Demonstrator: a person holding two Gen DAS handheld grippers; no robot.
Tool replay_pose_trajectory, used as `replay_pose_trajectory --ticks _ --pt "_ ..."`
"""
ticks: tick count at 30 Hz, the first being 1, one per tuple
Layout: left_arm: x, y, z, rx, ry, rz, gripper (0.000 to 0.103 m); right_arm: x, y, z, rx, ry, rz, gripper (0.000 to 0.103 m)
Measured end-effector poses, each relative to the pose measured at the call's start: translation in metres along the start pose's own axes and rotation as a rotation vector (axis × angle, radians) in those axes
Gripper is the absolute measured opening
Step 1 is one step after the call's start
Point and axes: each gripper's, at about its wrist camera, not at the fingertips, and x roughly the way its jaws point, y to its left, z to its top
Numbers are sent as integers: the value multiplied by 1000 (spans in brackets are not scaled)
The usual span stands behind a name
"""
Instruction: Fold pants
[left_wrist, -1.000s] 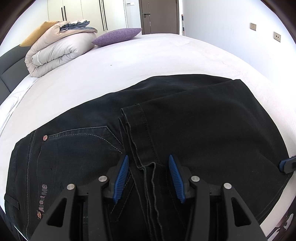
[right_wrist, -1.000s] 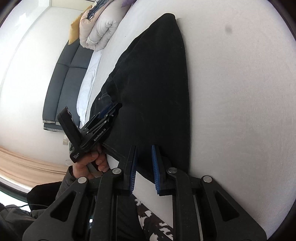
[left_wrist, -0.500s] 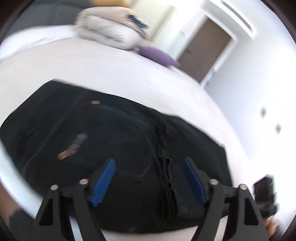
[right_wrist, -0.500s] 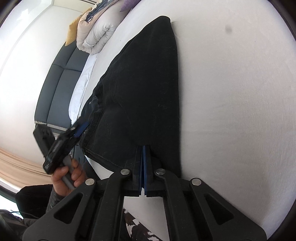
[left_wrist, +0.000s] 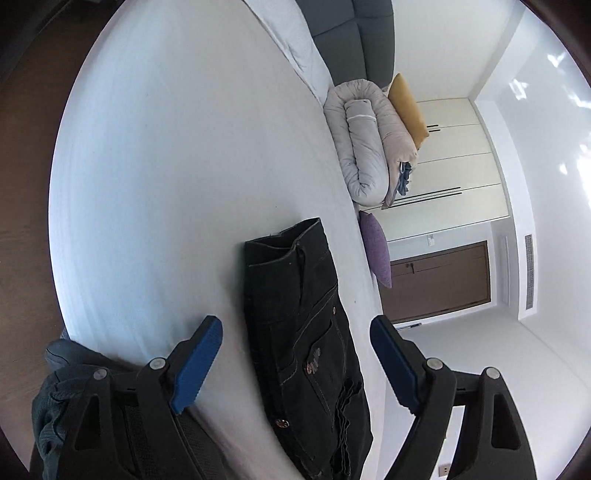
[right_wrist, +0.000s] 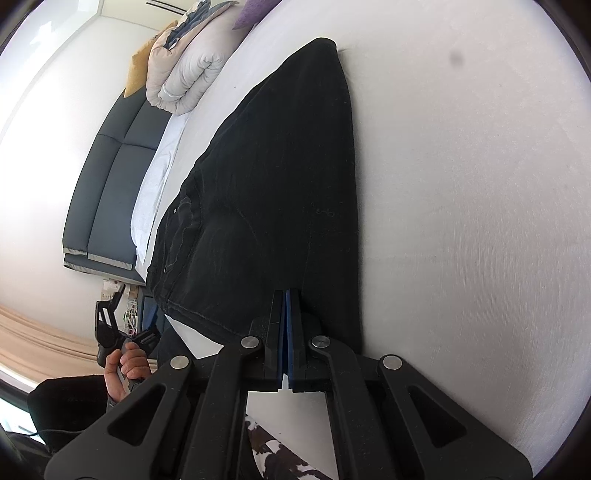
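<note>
On bed (right_wrist: 461, 184) — pants (right_wrist: 280, 192); right gripper (right_wrist: 287, 332) jaws clamped on hem, left gripper (left_wrist: 295, 363) jaws apart — empty.

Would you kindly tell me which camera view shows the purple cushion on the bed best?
The left wrist view: the purple cushion shows whole there, lying on the white bed near the rolled grey duvet. The right wrist view catches only its corner at the top edge.

Pants (right_wrist: 280, 192): matt black denim, stitched seams. Bed sheet (right_wrist: 461, 221): smooth white cloth. Gripper fingers (left_wrist: 197, 363): matt black plastic, ribbed blue pads.
</note>
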Motion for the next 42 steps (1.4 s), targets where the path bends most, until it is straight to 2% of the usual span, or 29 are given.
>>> replay_pose_trajectory --ticks 6,14,16,18,20,21,23,24,28,30,34,37,39,42 --pt "13 4 2 -23 39 -52 80 0 1 0 3 0 -2 0" --pt "48 -1 1 -35 141 -120 79 -1 0 0 0 -3 5 0" --pt "48 3 3 -62 134 -132 78 -1 0 0 1 -3 8 0" --pt "52 4 4 -71 134 -123 68 -2 -1 -1 3 -5 13 0" --pt "60 7 10 -93 136 -116 46 -3 -2 -1 6 -6 13 0" --pt "62 9 11 -105 135 -116 40 -3 -3 -1 9 -6 14 0" --pt "64 13 11 -126 136 -127 21 -4 -4 0 21 -7 25 0" --pt "65 14 12 -130 137 -136 19 -6 -4 0 25 -9 28 0" --pt "64 7 12 -87 122 -134 17 -15 9 1 15 -27 4 4" --pt "64 2 11 -60 113 -127 16 -21 28 5 -42 -33 -29 5" --pt "65 -4 9 -24 102 -129 15 -21 83 26 -154 -41 24 5" --pt "67 -6 9 -9 99 -128 15 11 122 47 -206 29 40 5" --pt "66 -6 8 -2 97 -131 15 44 140 59 -205 104 101 5" --pt "66 -7 7 13 95 -127 15 95 154 75 -202 169 70 5"
